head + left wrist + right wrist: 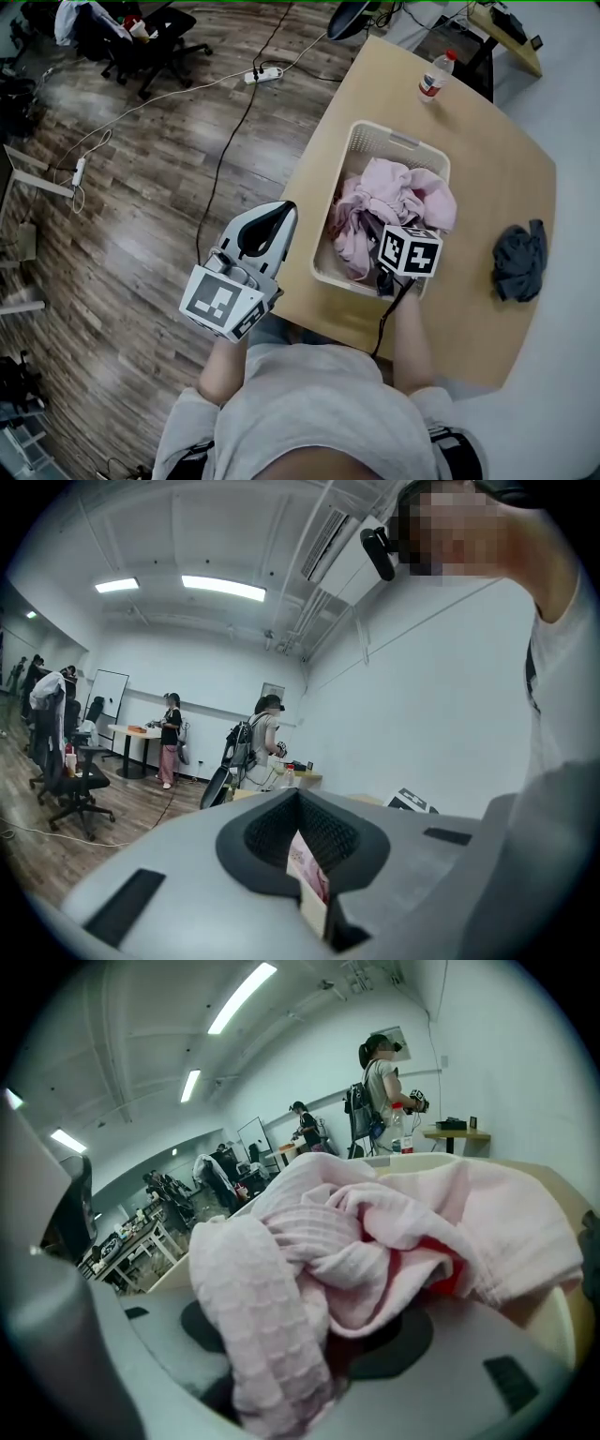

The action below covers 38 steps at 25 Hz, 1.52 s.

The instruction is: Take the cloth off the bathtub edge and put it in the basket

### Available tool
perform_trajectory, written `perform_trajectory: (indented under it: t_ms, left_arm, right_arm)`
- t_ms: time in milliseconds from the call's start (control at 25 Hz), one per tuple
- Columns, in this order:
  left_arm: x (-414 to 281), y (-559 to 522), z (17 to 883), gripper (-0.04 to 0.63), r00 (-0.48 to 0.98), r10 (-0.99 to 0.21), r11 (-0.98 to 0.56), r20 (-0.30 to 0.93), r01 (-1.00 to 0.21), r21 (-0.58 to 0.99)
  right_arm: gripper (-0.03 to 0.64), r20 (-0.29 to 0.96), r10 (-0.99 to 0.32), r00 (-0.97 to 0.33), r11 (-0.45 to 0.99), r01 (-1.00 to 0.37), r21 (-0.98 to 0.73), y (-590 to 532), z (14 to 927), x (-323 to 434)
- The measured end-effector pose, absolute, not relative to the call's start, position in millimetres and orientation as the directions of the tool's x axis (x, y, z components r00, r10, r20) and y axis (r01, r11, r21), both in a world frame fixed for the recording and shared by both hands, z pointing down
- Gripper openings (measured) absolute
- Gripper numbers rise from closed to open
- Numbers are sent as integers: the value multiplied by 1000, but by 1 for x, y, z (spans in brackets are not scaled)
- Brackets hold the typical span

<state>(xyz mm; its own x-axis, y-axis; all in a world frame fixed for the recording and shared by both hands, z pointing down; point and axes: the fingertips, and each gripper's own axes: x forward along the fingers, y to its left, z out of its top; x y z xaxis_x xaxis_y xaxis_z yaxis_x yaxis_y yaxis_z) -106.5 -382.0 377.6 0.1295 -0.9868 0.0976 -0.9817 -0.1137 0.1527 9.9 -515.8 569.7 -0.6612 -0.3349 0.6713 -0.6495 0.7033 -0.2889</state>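
Bright, even indoor light falls from ceiling strip lights [223,588] at the upper left of both gripper views, leaving only soft shadows. Both gripper views bulge fisheye-fashion into black corners. In the right one, the pink cloth [281,1335] at lower centre is blurred by closeness.

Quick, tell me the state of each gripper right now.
Left gripper: jaws closed to a narrow slit, holding nothing.
Right gripper: closed on the pink cloth, over the basket.

Pink waffle cloth [398,197] — crumpled, bunched inside cream plastic basket [398,139]
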Motion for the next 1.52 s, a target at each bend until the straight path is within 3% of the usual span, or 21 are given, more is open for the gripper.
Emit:
perform_trajectory:
  t_ms: [280, 640, 1040, 1120, 1320, 1520]
  left_arm:
    - [-116, -378, 375, -3, 134, -987, -119, 87, -981, 152]
    - [-128, -369, 368, -3, 168, -983, -156, 68, -975, 159]
    - [-118, -370, 360, -3, 304, -952, -296, 31, -942, 159]
    - [-114, -369, 357, -3, 338, -941, -330, 24, -931, 157]
    - [-103, -363, 351, -3, 422, -906, -417, 5, -897, 150]
    - [-94, -352, 349, -3, 501, -865, -497, -3, -856, 142]
  right_arm:
    - [296, 695, -313, -647, 701, -651, -290, -516, 578, 6]
    - [336, 677, -376, -633, 698, -674, -242, -508, 558, 14]
    - [337, 539, -512, -669, 630, -719, -294, -488, 502, 29]
    - [277, 501, -545, -672, 621, -725, -297, -481, 488, 31]
    - [55, 429, -638, -639, 585, -765, -269, -462, 456, 41]
    - [9, 381, -690, -615, 571, -787, -236, -435, 440, 44]
